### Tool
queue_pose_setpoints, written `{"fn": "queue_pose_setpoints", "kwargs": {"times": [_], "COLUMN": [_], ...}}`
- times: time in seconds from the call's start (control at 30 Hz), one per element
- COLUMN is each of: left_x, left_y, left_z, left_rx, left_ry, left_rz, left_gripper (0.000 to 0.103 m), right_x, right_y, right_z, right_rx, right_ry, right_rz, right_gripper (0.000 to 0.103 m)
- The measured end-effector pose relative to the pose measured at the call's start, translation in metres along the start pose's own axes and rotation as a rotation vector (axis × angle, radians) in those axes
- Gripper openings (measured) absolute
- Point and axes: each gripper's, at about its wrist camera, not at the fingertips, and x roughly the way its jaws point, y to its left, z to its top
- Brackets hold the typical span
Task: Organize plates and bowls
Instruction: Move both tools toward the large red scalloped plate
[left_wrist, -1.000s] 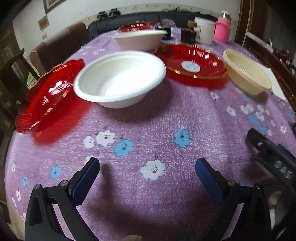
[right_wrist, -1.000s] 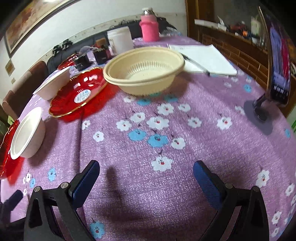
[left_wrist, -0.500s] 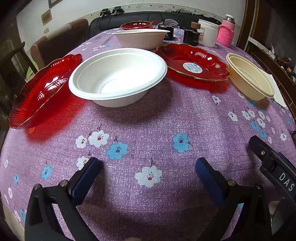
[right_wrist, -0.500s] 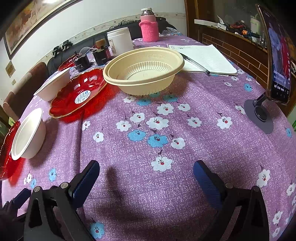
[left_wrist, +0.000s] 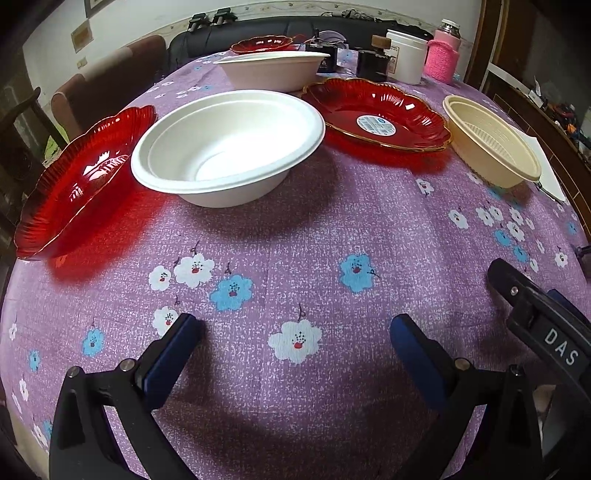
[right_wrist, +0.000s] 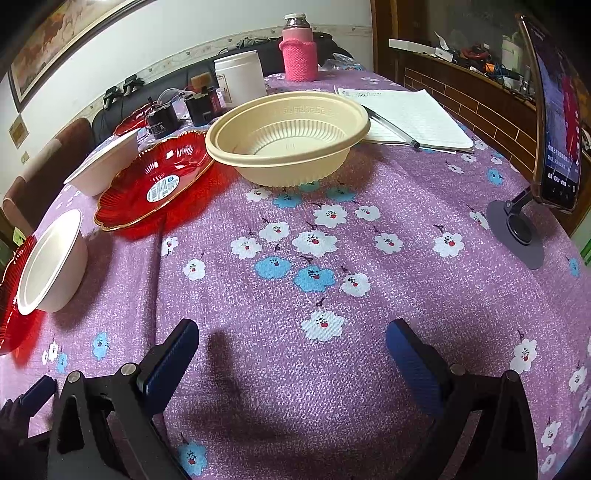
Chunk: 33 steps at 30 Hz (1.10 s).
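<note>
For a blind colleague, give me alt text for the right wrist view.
Open right gripper over a purple floral tablecloth; ahead sit a beige bowl, a red plate and a white bowl.

my jaws spread, empty | ribbed beige plastic bowl (right_wrist: 288, 138) ahead | scalloped red plate (right_wrist: 155, 181) touching its left

L claw (left_wrist: 295, 332) hangs low over the worktop, blue pads (left_wrist: 173, 350) wide apart, nothing btwn them. R claw (right_wrist: 291, 347) same: spread wide, empty, low. R claw's black frame shows at L's 4 o'clock.
</note>
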Motion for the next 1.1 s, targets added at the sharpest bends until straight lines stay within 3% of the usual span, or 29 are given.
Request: {"fn": "queue_pose_setpoints", "kwargs": {"times": [0.2, 0.83, 1.1], "left_x": [-0.002, -0.01, -0.013], "left_y": [-0.001, -0.001, -0.002], "left_z": [-0.004, -0.019, -0.023], "left_rx": [-0.006, 0.057, 0.121], "left_ry": [-0.012, -0.008, 0.006], "left_rz": [0.003, -0.036, -0.071], "left_gripper": [0.103, 0.103, 0.103], "right_x": [0.006, 0.007, 0.009], "right_y": [0.012, 0.011, 0.01], "right_z": [0.0, 0.001, 0.005], "right_rx": [-0.065, -0.072, -0.102], "right_ry": [0.028, 0.041, 0.123], "right_rz": [-0.065, -0.068, -0.044], "right_gripper": [0.102, 0.102, 0.102]}}
